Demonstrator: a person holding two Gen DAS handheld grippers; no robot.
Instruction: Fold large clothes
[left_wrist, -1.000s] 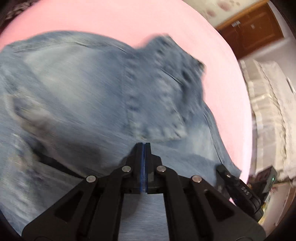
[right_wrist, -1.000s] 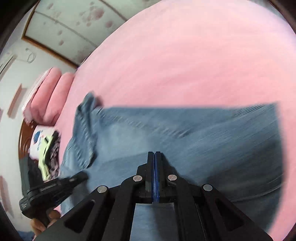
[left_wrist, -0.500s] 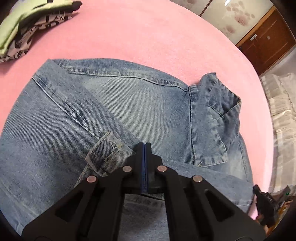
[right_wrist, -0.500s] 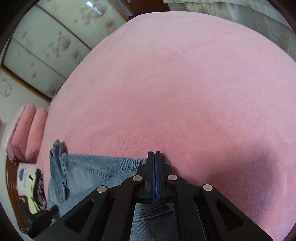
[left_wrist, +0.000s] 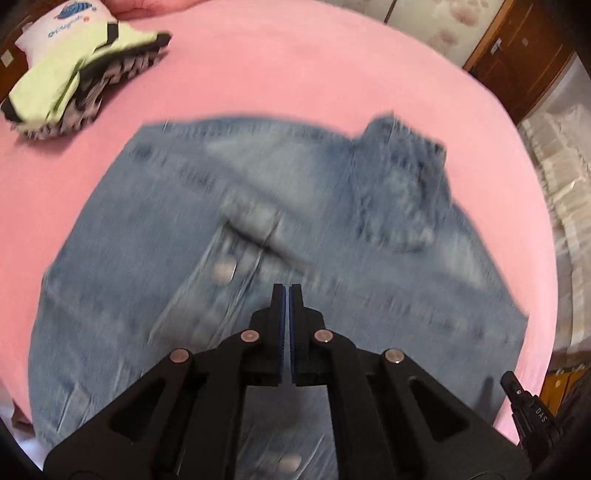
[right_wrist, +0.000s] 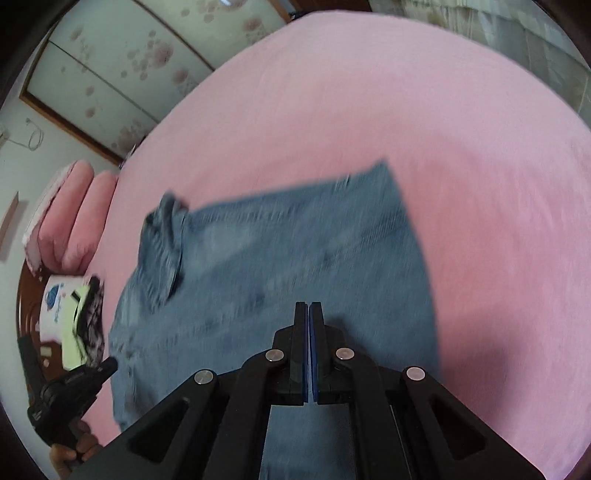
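Both my tools have lifted back off the jeans (left_wrist: 229, 206), which lie folded on the bed (left_wrist: 277, 66) ahead of the left tool (left_wrist: 287, 291) and right tool (right_wrist: 307, 308), both pressed together, empty. Next fold needs spreading them to pinch an edge.

One denim garment (left_wrist: 303, 229), two grippers, one folded pile (left_wrist: 74, 74).

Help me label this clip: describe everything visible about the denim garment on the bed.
The denim garment is faded light-blue cloth, blurred in both views. It lies folded into a rough rectangle on the pink bedspread, with a metal button showing and a rumpled flap standing up at one far corner. Whether either gripper holds or touches it cannot be told.
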